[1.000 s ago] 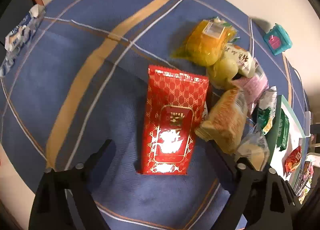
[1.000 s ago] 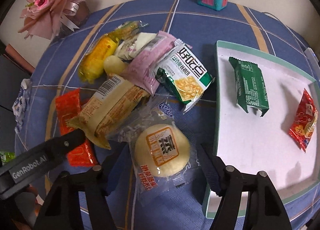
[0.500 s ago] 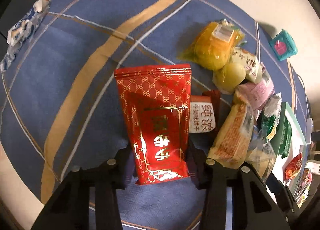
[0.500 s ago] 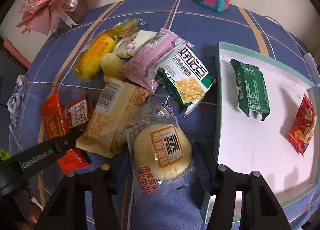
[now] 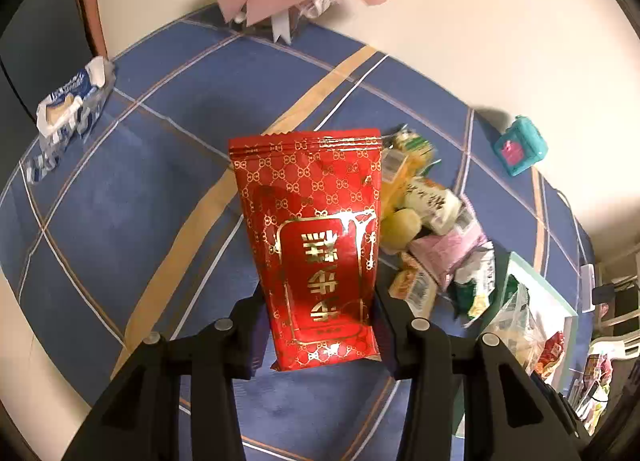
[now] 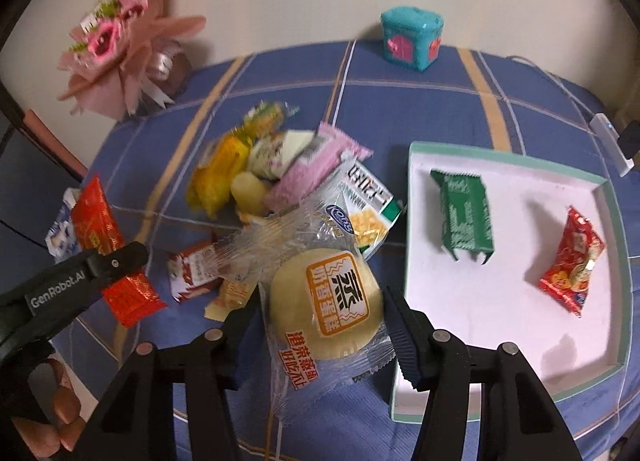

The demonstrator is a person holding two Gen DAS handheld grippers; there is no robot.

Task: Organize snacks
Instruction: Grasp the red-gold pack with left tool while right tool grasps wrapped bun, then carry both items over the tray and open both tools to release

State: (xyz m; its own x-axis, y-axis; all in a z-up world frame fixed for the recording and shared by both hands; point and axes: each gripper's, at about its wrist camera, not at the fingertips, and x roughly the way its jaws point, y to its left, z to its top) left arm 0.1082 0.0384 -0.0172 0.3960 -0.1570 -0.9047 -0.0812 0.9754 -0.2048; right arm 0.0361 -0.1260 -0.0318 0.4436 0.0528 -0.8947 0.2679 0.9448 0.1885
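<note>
My left gripper is shut on a red and gold snack pouch and holds it above the blue tablecloth; the pouch also shows in the right wrist view. My right gripper is shut on a clear-wrapped round yellow cake, lifted off the cloth. A pile of snacks lies at the table's middle. A white tray with a green rim at the right holds a green packet and a small red packet.
A pink paper bouquet stands at the back left. A teal toy house stands at the back. A blue and white packet lies at the table's left edge. A small red and white packet lies near the pile.
Both grippers have closed on their packets and lifted them: the left raised the red pouch, the right raised the yellow cake. Both views have tilted up toward the wall.
</note>
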